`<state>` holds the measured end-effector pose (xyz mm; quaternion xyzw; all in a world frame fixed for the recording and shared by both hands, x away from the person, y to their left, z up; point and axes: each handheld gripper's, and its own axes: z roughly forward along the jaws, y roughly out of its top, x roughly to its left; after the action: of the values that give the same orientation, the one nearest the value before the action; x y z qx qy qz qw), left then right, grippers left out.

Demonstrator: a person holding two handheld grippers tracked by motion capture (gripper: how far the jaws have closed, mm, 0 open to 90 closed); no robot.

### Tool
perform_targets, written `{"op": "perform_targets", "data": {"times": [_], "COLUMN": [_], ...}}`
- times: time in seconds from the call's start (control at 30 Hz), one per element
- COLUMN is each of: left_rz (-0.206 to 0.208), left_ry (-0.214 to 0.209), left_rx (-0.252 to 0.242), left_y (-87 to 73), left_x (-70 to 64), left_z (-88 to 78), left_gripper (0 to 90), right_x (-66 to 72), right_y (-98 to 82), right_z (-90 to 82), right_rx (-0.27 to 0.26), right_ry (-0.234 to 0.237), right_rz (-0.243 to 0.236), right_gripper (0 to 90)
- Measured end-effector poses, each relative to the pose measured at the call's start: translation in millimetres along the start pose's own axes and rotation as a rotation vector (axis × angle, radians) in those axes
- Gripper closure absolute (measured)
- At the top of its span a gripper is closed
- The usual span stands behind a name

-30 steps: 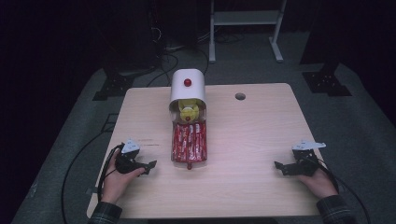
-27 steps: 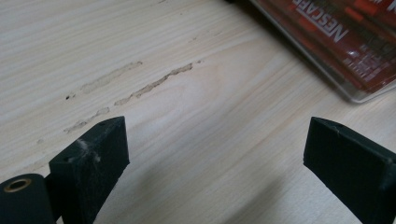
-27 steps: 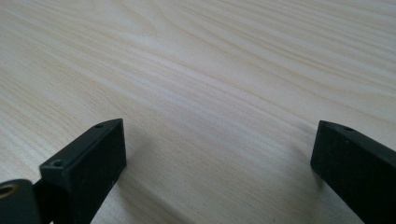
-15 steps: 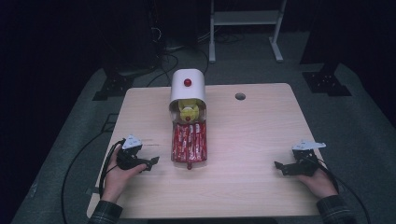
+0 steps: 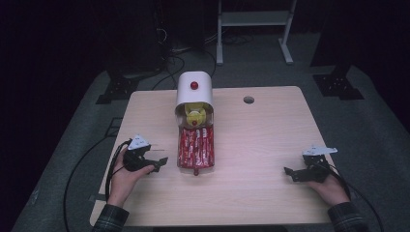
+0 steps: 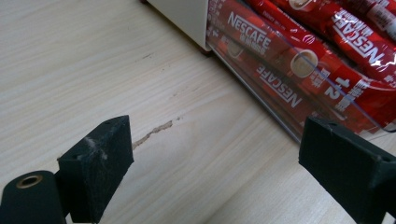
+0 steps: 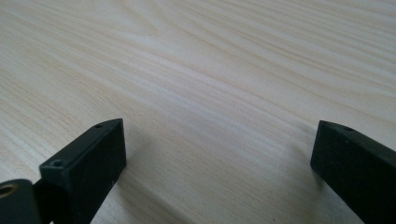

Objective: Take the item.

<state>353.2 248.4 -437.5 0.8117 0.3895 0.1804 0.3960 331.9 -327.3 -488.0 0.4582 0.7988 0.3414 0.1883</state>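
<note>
- Left gripper (image 5: 162,162): jaws wide apart, nothing between them but bare table (image 5: 251,145). They have just been closing a little. Tips point toward the tray, which lies just beyond them.
- Tray (image 5: 196,166): clear plastic, lying flat on the table, just ahead of the left fingertips and not touching them. In the left gripper view its near edge (image 6: 261,100) runs past the right-hand finger (image 6: 348,170), close beside it.
- Sachets (image 5: 196,147): red Nescafe sticks (image 6: 303,56), packed side by side in the tray, lengthwise. They lie beyond the left fingers, apart from both.
- White box (image 5: 194,92): rounded top, red knob, at the far end of the tray, farther from the left fingers than the sachets. A yellow thing (image 5: 196,115) sits in its open mouth; what it is cannot be told.
- Right gripper (image 5: 290,172): jaws wide apart, nothing held, only bare wood (image 7: 210,93) between and ahead of the fingers. Tips point toward the tray, well apart from it.
- Hole (image 5: 248,99): in the tabletop, far from both sets of fingers.
</note>
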Motion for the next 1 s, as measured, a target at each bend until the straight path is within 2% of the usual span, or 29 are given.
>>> {"op": "perform_targets", "data": {"times": [0.1, 0.53, 0.67, 1.0], "left_rz": [-0.012, -0.014, -0.031, -0.02], "left_ry": [-0.007, -0.028, -0.03, -0.05], "left_rx": [-0.007, -0.032, -0.048, -0.055], "left_y": [1.5, 14.7, 17.7, 28.1], "left_x": [-0.6, -6.4, -7.6, -12.5], "left_z": [-0.2, -2.6, -2.6, -0.7], "left_gripper": [9.6, 13.4, 13.3, 13.8], "right_x": [0.1, 0.0, 0.0, 0.0], "right_y": [0.0, 0.0, 0.0, 0.0], "right_z": [0.0, 0.0, 0.0, 0.0], "right_rx": [0.0, 0.0, 0.0, 0.0], "right_ry": [0.0, 0.0, 0.0, 0.0], "right_rz": [0.001, -0.001, 0.0, -0.001], "right_gripper": [2.6, 2.6, 2.6, 2.6]}}
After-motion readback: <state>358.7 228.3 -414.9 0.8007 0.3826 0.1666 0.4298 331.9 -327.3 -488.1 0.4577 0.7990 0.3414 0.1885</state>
